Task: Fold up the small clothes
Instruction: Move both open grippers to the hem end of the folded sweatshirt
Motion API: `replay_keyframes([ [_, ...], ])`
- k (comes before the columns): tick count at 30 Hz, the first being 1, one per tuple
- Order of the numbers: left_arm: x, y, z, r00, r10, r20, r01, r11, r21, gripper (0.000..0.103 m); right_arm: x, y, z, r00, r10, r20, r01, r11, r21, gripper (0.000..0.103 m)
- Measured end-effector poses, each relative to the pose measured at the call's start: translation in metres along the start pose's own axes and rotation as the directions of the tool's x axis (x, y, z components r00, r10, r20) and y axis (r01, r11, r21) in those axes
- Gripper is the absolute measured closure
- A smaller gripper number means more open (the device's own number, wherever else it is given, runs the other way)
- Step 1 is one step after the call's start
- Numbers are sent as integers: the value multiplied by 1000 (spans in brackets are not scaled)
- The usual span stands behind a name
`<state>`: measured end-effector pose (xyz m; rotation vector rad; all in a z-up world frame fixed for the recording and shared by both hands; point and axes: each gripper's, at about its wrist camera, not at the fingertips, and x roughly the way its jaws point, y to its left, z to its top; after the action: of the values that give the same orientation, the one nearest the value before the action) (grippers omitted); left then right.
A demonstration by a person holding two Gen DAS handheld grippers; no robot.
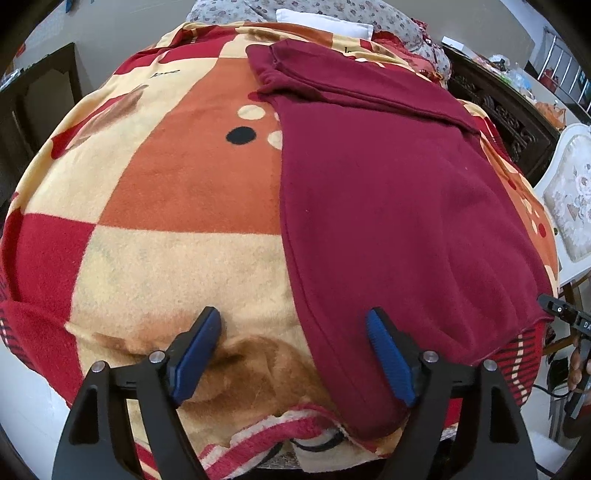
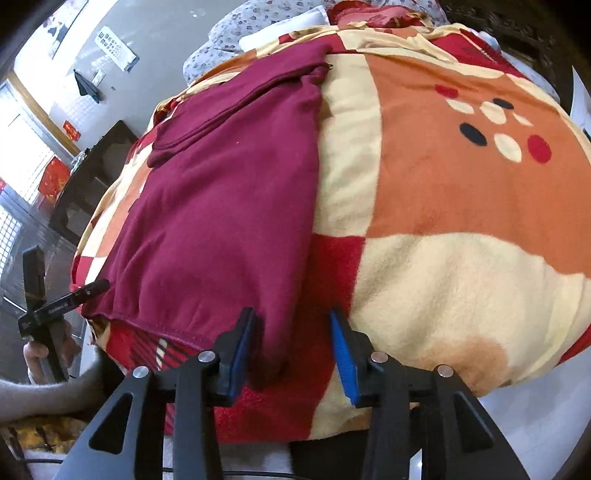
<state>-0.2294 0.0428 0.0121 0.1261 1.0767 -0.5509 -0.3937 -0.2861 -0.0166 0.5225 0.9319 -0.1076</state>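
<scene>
Garment: dark maroon knit top (image 1: 388, 206), soft fleece-like cloth, lying flat on a plush checked blanket in red, orange and cream (image 1: 177, 177); already narrowed to a long panel, with a sleeve or flap folded across the far end.
Long axis: running straight away from both sets of jaws, hem nearest, folded sleeve end farthest.
Hem: stitched edge closest to the jaws, sagging slightly over the blanket's near slope.
Left gripper (image 1: 293, 356): blue pads spread wide, released, holding nothing; near left hem corner lying between and just beyond the jaws, right pad over maroon cloth, left pad over bare blanket.
Right gripper (image 2: 291, 354): jaws likewise parted and empty; near right hem corner (image 2: 273, 354) hanging between the pads.
Step in hand, judged: taking the two hem corners, ready to carry the hem toward the far end.
Doing it well: pinching every layer at each corner, closing both sides level, lifting evenly, keeping the long edges parallel so the fold lands square.
Risk, judged: catching blanket pile along with the cloth.
Beyond: white pillow (image 1: 325, 22) past the far end; dark carved furniture (image 1: 509, 122) to the side.
</scene>
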Motion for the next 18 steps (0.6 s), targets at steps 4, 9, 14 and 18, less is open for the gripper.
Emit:
replay_keyframes([
  [4,1,-1,-1,1000,-9,-14,9,1000,8,18,6,10,0,999,32,-43,-33,999,-40,10],
  [9,-1,0,-5,999,-25,-32,25,1000,6,18,9,32,2,998,-61,-22,57,989,-135,16],
  [14,-3,3,-10,998,-43,-42,43,999,-16,18,-2,27,7,1000,-6,-12,5,997,-77,16],
  [18,-2,-3,-12,998,-40,-50,40,999,-4,13,-16,28,10,999,43,20,-41,996,-74,16],
])
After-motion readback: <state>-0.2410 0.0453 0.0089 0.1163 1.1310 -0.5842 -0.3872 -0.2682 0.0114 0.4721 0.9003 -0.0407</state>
